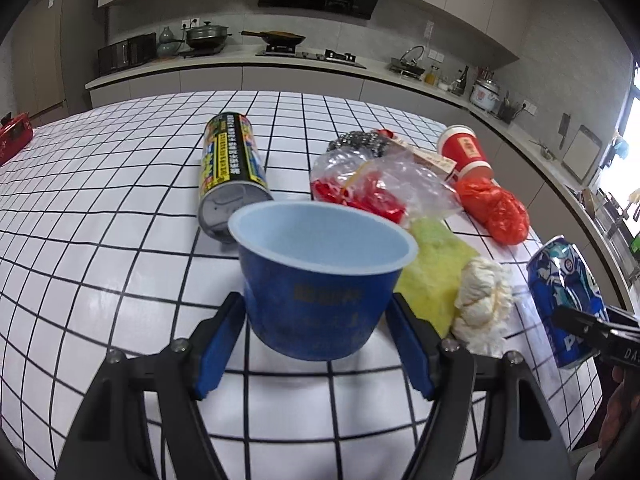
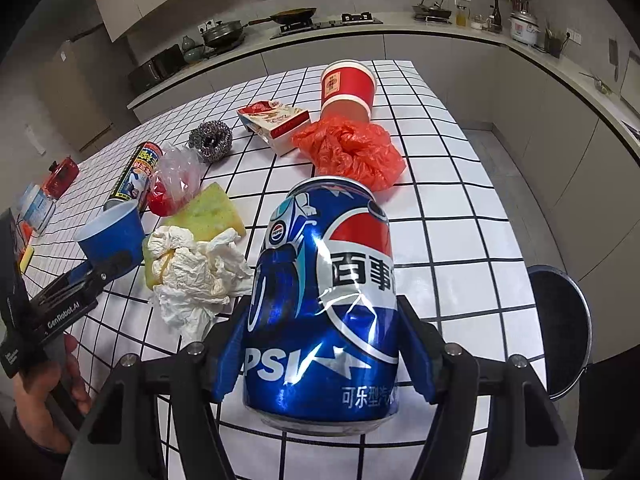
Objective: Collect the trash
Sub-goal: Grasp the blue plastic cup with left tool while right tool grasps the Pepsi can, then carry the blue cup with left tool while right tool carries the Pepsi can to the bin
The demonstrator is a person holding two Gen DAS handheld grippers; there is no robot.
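A blue paper cup [image 1: 320,280] stands upright between the blue pads of my left gripper [image 1: 316,304], which is shut on its sides just above the white grid tablecloth [image 1: 100,220]. The right wrist view shows the same cup [image 2: 112,236] at the left with a black finger against it. My right gripper [image 2: 322,308] is shut on a dented blue Pepsi can [image 2: 324,280], held upright near the table's near edge. That can [image 1: 564,284] also shows at the right of the left wrist view.
A spray can [image 1: 230,168], clear bag [image 1: 372,184], orange bag [image 2: 348,152], red paper cup [image 2: 348,84], steel scourer [image 2: 210,140], carton [image 2: 276,120], yellow-green sponge [image 2: 208,214] and crumpled tissue [image 2: 192,272] lie on the table. A dark round bin [image 2: 560,328] stands off its right edge.
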